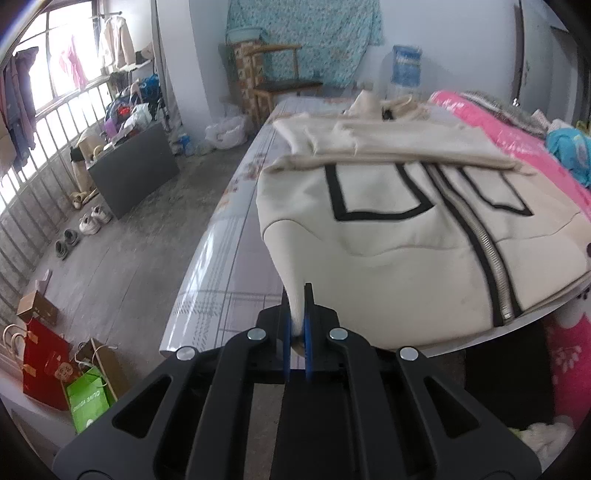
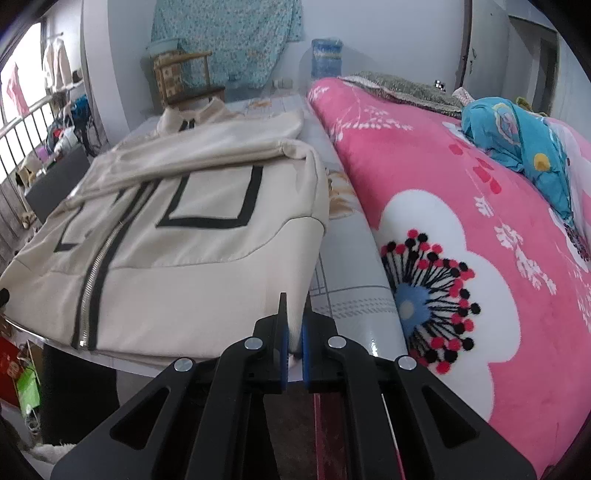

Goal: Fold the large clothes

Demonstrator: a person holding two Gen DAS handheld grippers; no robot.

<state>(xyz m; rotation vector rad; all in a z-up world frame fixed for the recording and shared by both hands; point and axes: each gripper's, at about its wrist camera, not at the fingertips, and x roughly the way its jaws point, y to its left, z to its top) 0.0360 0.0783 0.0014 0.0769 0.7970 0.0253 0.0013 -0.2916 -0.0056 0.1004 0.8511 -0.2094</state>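
- Concrete floor (image 1: 122,258) runs along the left of your table (image 1: 229,236), which wears a glossy cloth printed with checks and flowers; a barred window (image 1: 55,96) with hanging clothes lights the far left wall
- Your cream jacket (image 1: 388,221) lies front-up on that table, zipped; its metal zip (image 1: 491,258) runs between black bands, and a black square outline (image 1: 369,192) marks each chest panel; both sleeves are folded across the upper chest, collar toward the far end
- Your left gripper (image 1: 297,325) is clamped on the jacket's near hem corner at the left; cream fabric is pinched between its blue pads (image 1: 307,343) and drawn up from the table into a taut cone
- Your right gripper (image 2: 294,328) is closed on the opposite near hem corner; the cloth sits squeezed between its blue pads (image 2: 283,350), lifted the same way
- Between the two pinched corners the hem hangs just over the table's near edge
- Right of the jacket, just beside the table, lies a pink flowered blanket (image 2: 461,221); a crumpled blue cloth (image 2: 517,133) rests on top of it
- Beyond the table's far end stands a wooden chair (image 1: 284,74) before a turquoise patterned sheet (image 1: 314,33) hung on the wall
- On the floor you have shoes (image 1: 85,229) in a row, a dark board (image 1: 136,173) leaning, and red and green gift bags (image 1: 59,376) near the lower left corner
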